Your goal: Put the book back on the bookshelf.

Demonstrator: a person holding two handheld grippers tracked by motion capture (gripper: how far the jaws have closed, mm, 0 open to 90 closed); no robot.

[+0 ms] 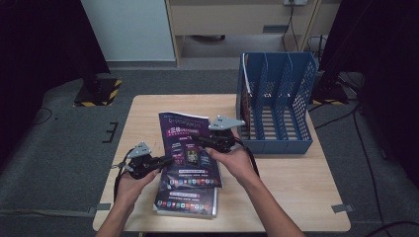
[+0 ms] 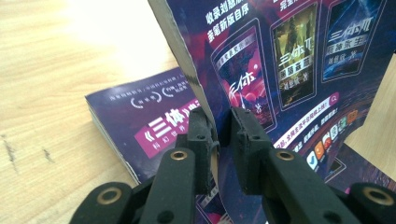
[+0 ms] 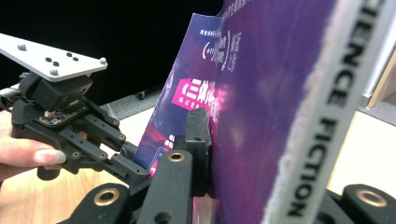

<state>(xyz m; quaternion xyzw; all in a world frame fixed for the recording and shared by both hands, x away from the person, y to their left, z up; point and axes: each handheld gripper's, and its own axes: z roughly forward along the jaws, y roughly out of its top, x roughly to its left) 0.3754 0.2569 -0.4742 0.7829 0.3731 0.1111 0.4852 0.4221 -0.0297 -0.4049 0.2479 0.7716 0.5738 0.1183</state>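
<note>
On the wooden worktop [image 1: 296,197] a blue file rack [image 1: 276,101] stands at the far right. A purple magazine [image 1: 190,148] is lifted at a tilt above a second magazine [image 1: 185,201] lying flat. The left claw [image 1: 165,160] pinches its left edge; the right claw [image 1: 200,141] is clamped on its right edge.

A light wooden surface [image 1: 296,192] stands on grey carpet [image 1: 59,163]; black curtains [image 1: 39,44] flank a pale wall panel [image 1: 128,29].
</note>
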